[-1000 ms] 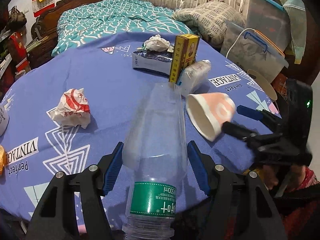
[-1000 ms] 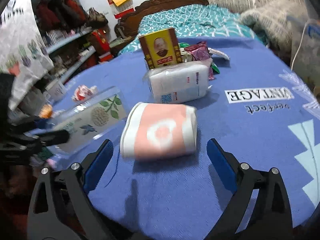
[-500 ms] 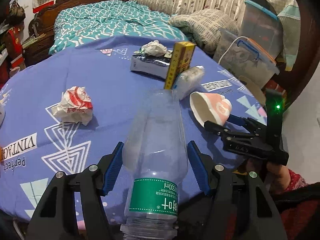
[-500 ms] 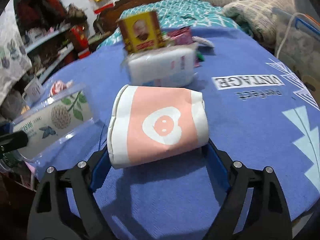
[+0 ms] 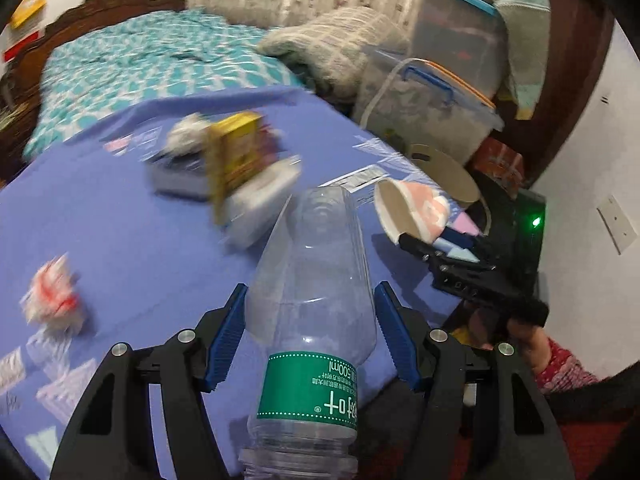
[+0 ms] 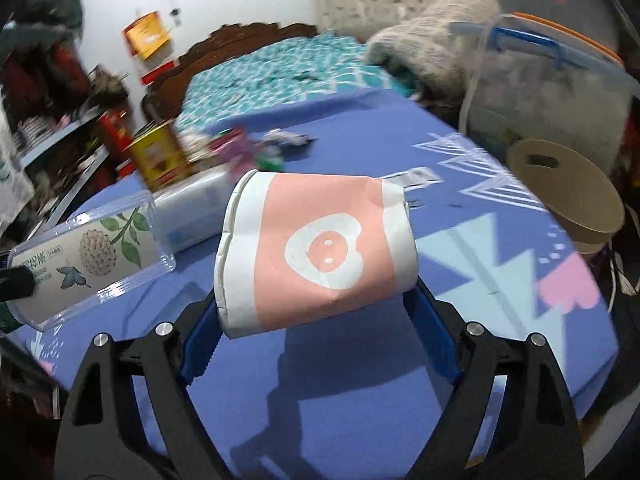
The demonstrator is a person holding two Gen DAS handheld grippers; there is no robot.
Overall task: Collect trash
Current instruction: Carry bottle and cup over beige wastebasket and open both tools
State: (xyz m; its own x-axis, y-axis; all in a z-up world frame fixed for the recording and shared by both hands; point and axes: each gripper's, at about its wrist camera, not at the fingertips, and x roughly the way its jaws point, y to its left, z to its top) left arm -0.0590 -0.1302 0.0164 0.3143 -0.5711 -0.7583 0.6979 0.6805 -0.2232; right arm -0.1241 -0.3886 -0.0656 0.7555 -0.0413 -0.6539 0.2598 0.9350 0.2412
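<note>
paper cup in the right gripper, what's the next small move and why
Probably carry the paper cup further off the table toward wherever the trash goes; no bin is clearly visible. The right gripper is shut on the cup, which is lifted clear and casts a shadow below. The left gripper already holds the plastic bottle, so neither can pick up more.

Pink-and-white paper cup now lifted off the blue patterned tablecloth, right gripper closed onto its sides after standing wide around it, both views swung rightward, brown round basket now showing.
</note>
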